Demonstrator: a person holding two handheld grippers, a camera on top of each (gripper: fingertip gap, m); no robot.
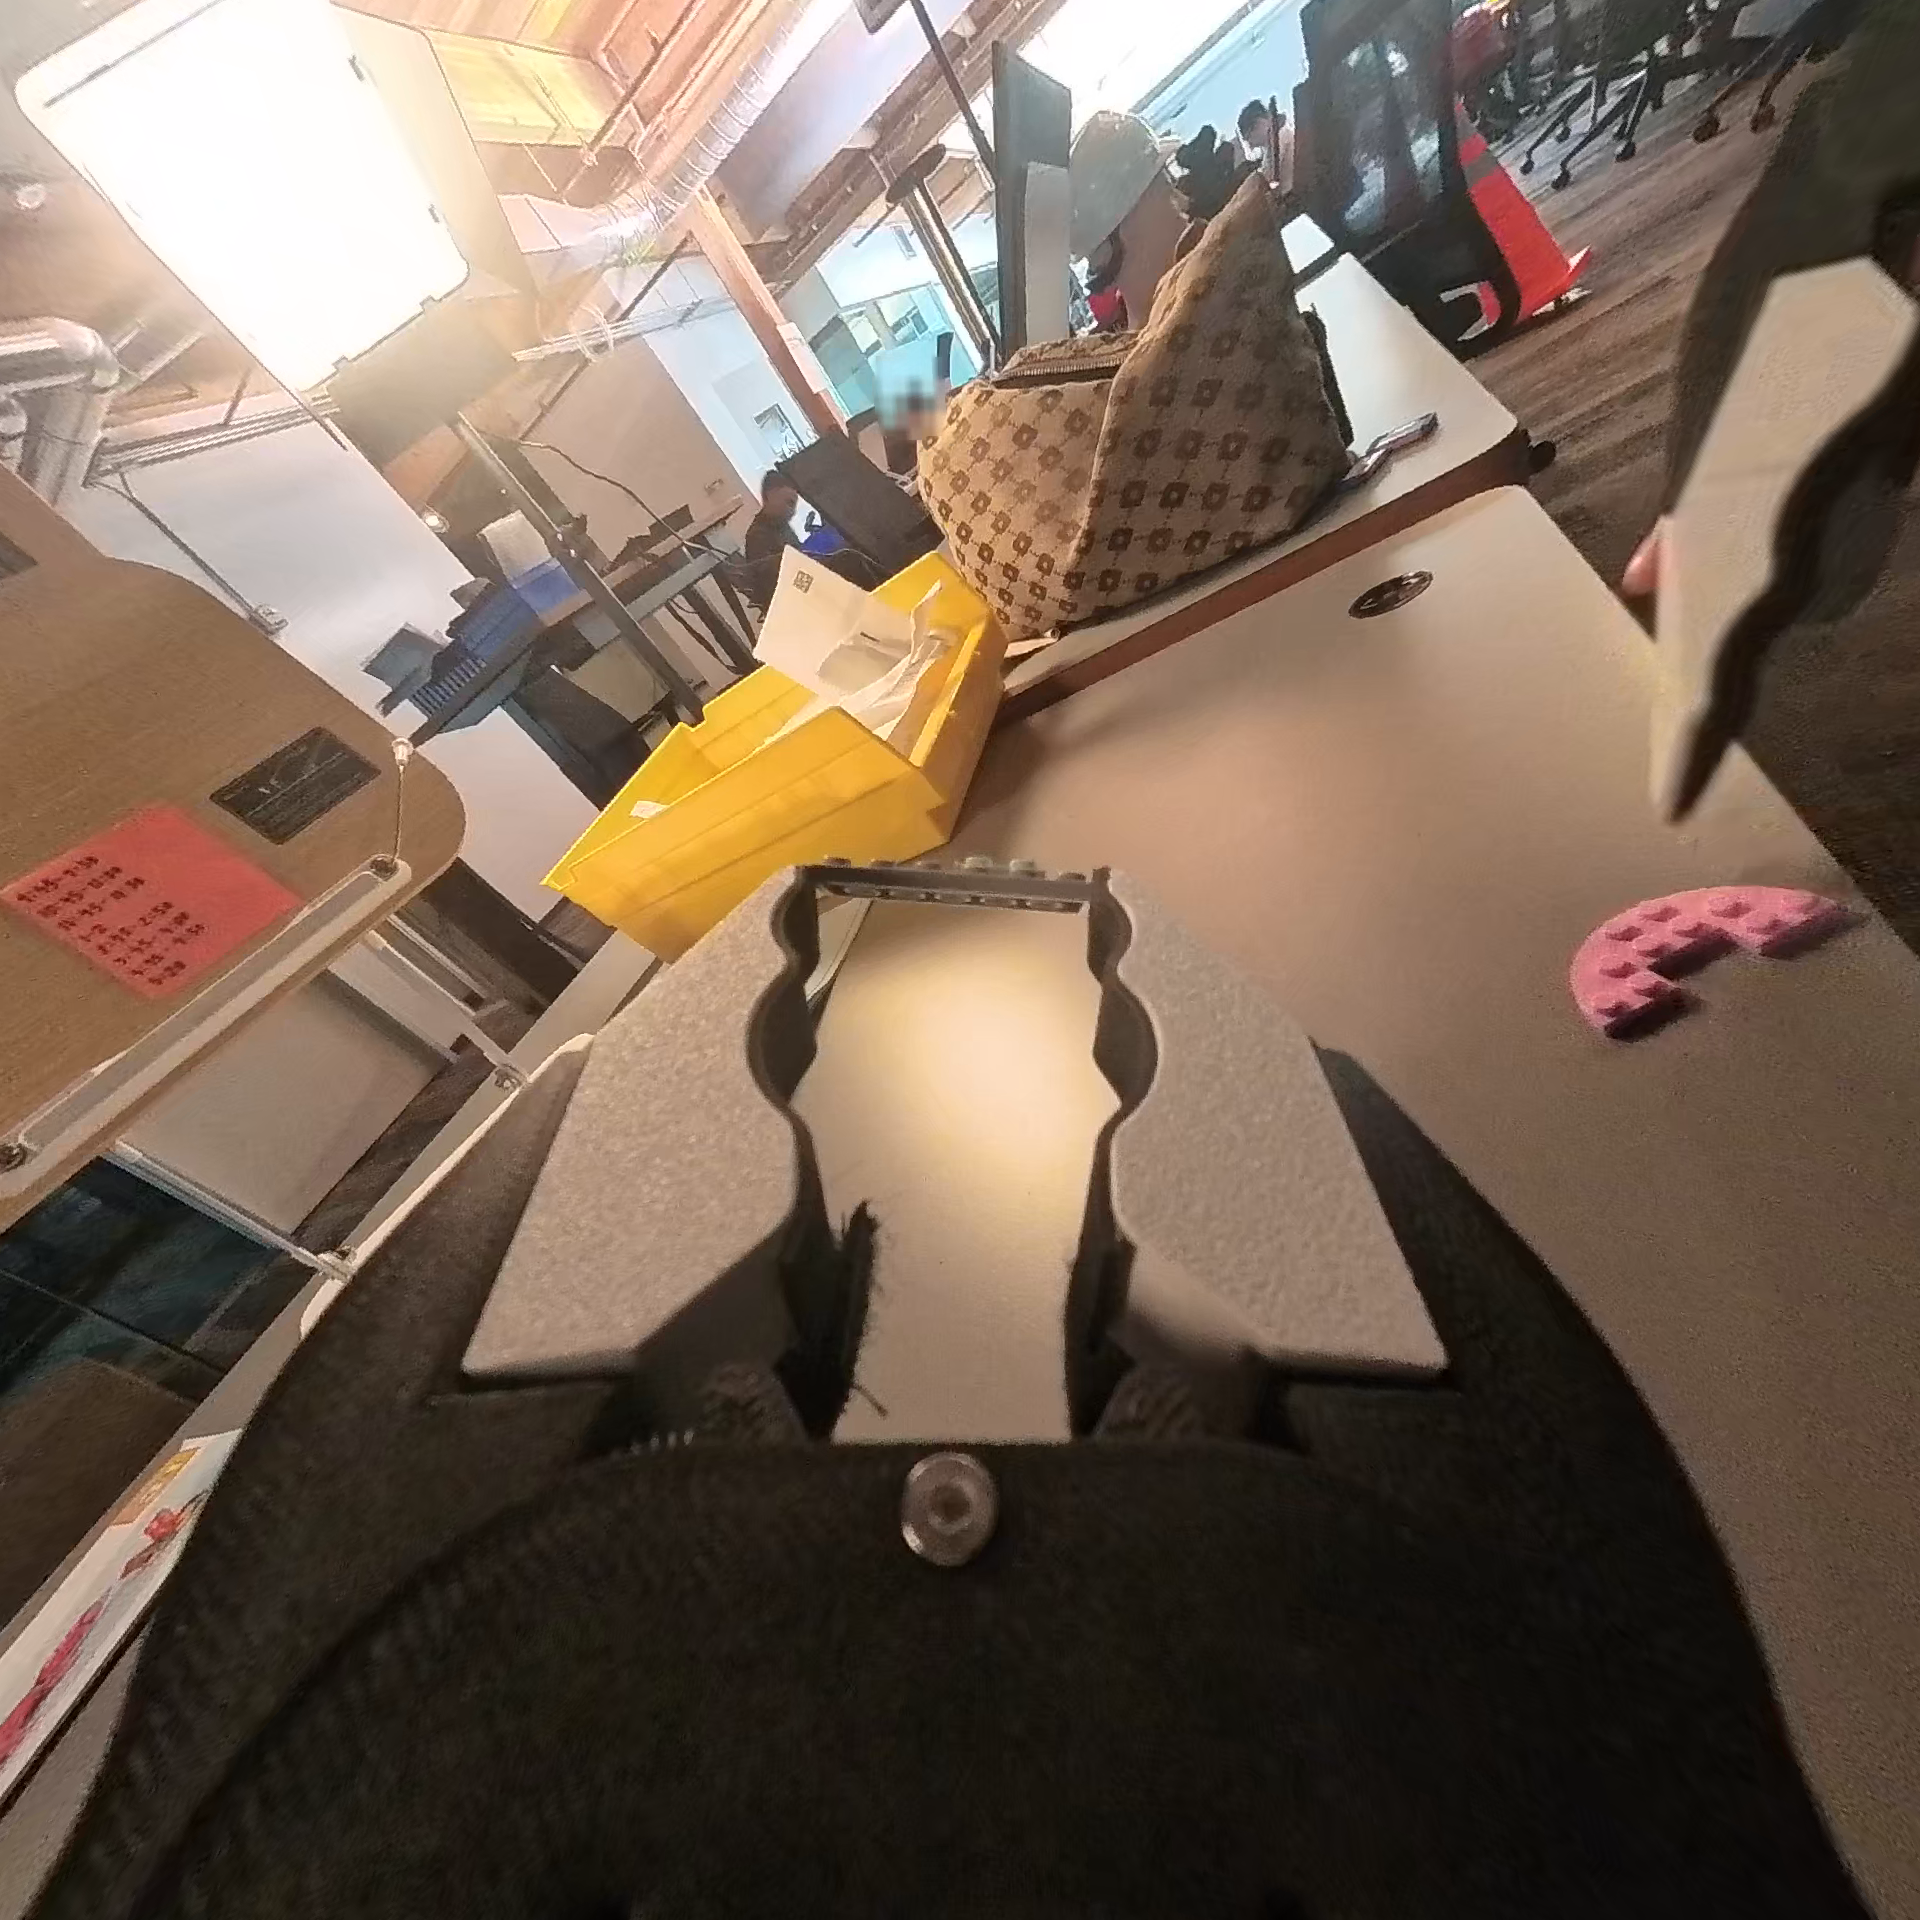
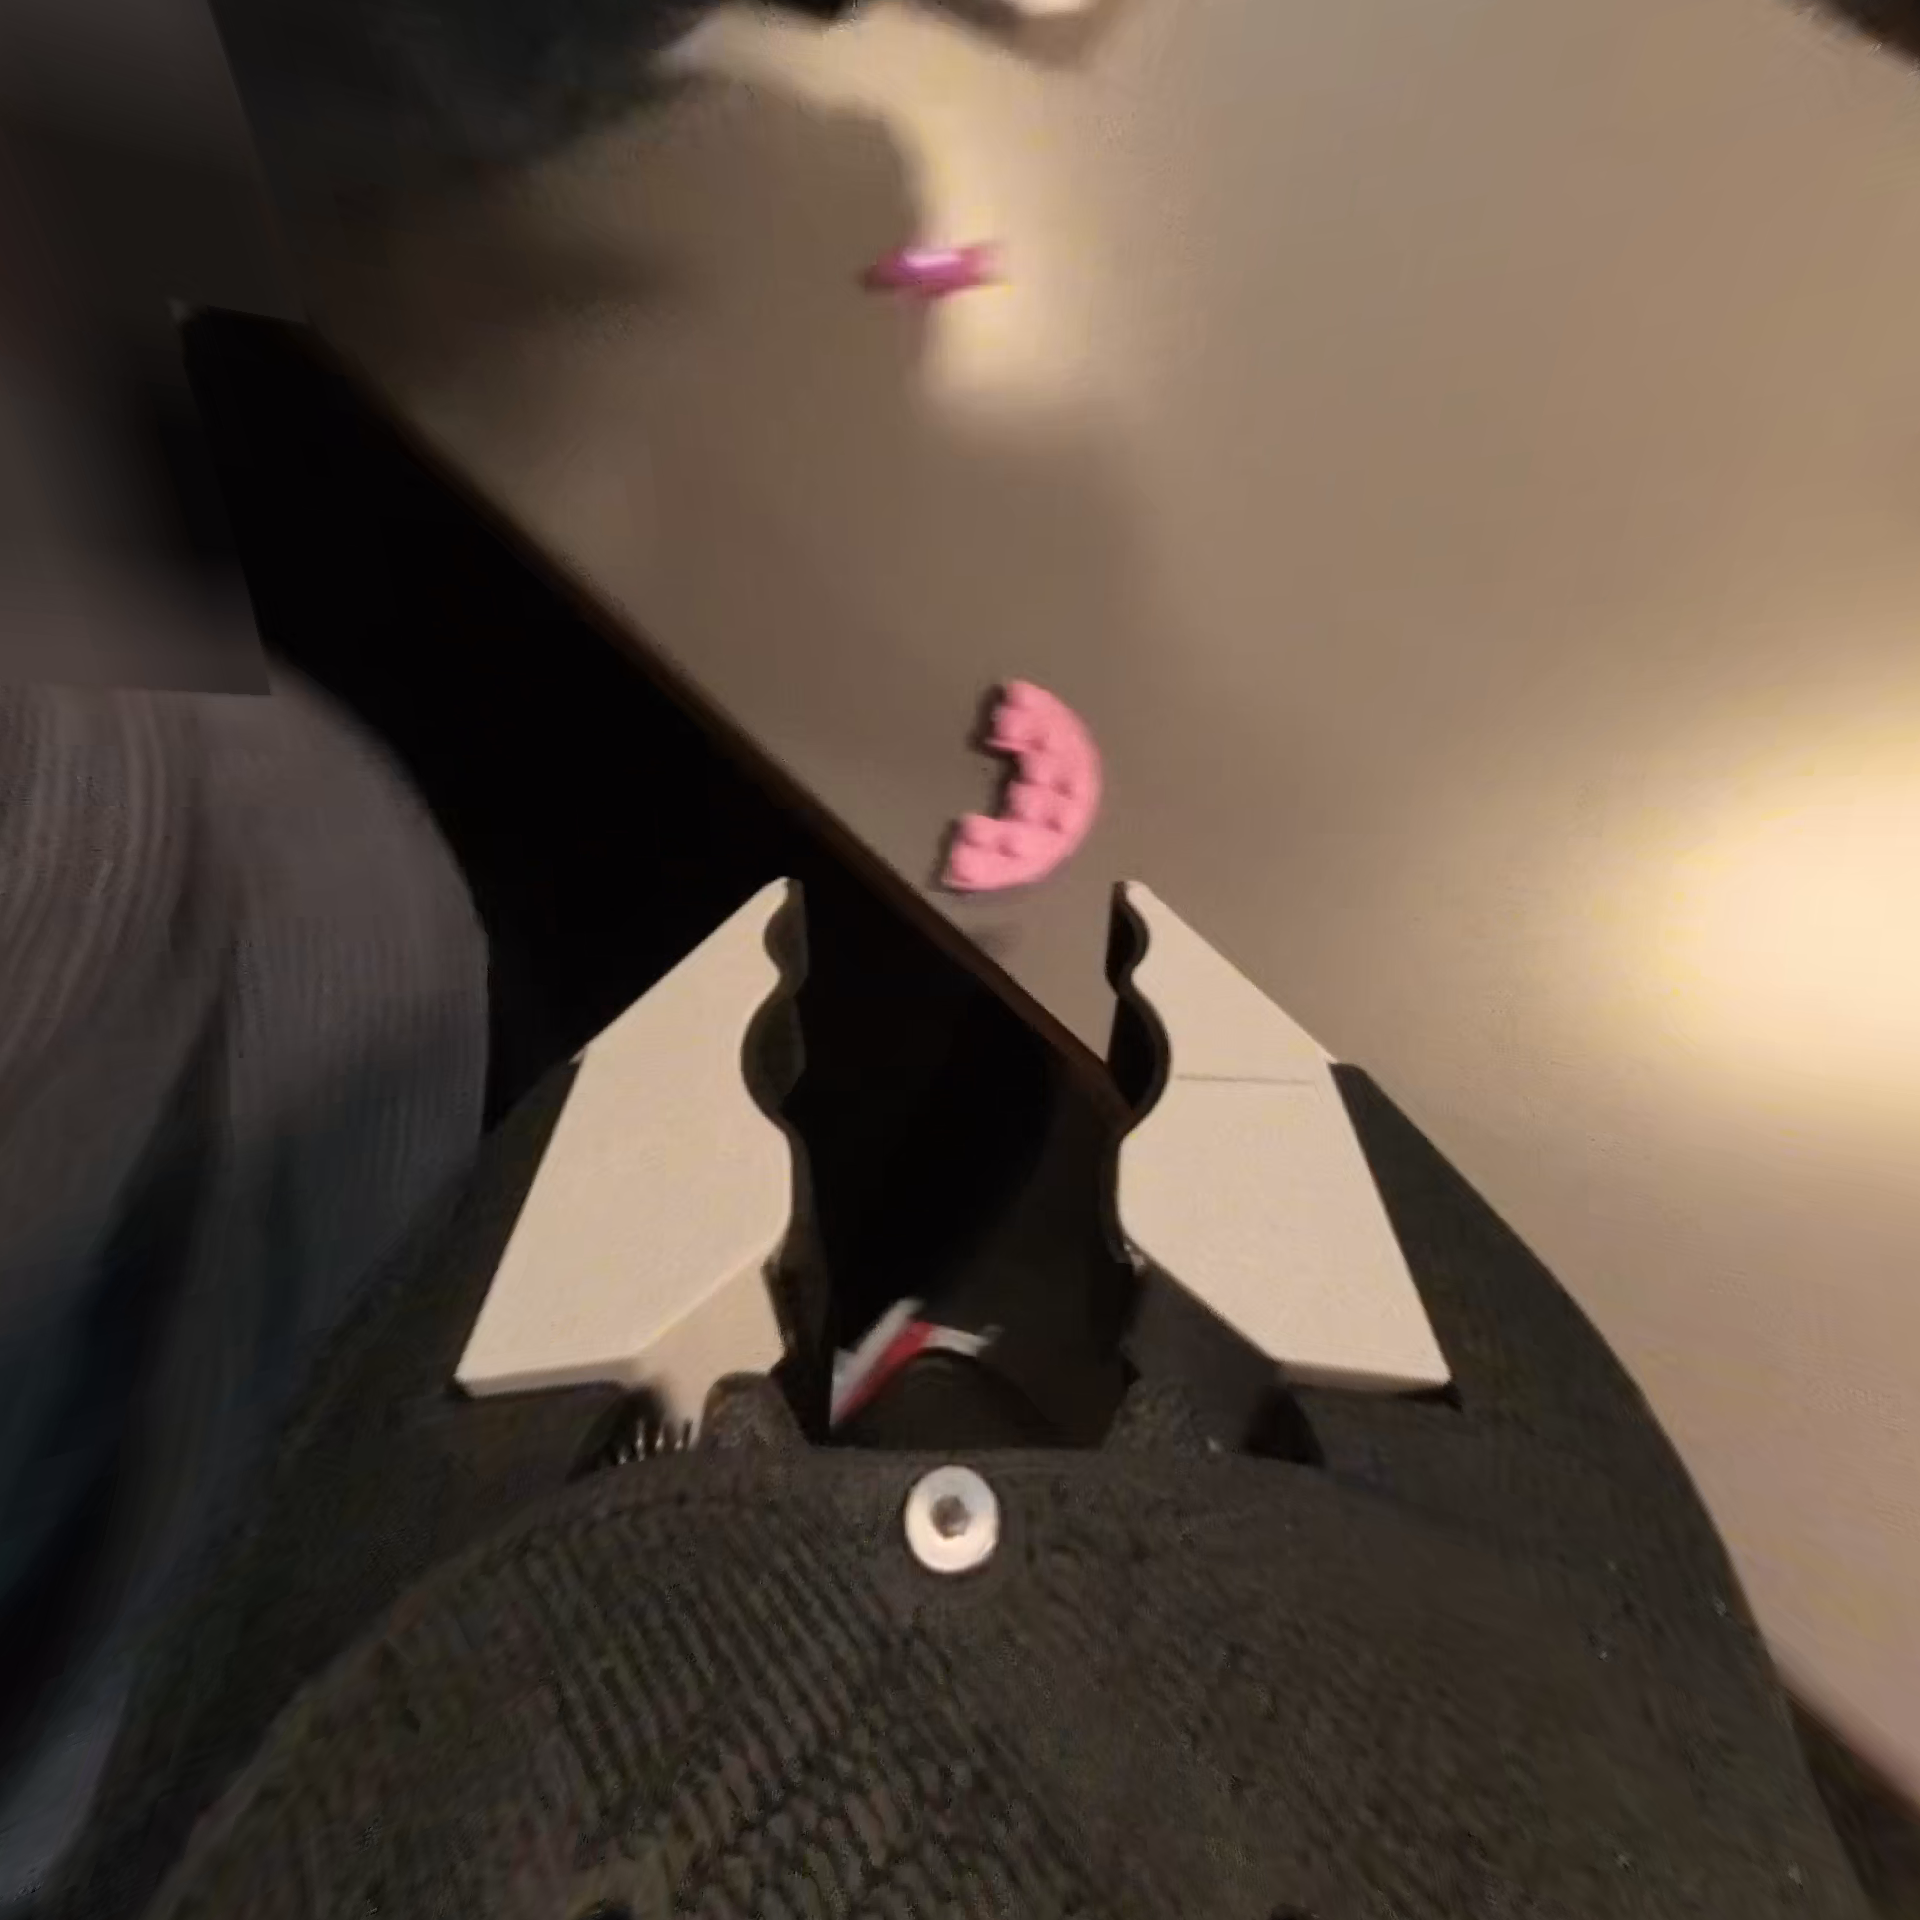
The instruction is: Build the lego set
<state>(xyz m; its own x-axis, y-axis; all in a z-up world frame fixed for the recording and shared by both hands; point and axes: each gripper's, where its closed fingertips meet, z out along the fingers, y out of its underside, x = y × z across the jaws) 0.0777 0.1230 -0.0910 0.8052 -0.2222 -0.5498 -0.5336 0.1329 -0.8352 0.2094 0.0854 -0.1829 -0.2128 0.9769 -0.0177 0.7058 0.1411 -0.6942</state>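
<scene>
The worktop (image 1: pixel 1351 831) carries a yellow bin (image 1: pixel 790 790) at its far left edge. The left gripper (image 1: pixel 951 894) grips a grey studded plate (image 1: pixel 966 883) lengthwise between its fingertips. The right gripper (image 2: pixel 956 914) stands wide open and bare at the worktop's near edge, close to a pink half-ring plate (image 2: pixel 1029 800) lying flat there.

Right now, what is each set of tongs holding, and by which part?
The left tongs clamp a thin grey studded plate by its two short ends, at the fingertips. The right tongs hold nothing; the pink curved plate lies on the table beyond them.
</scene>
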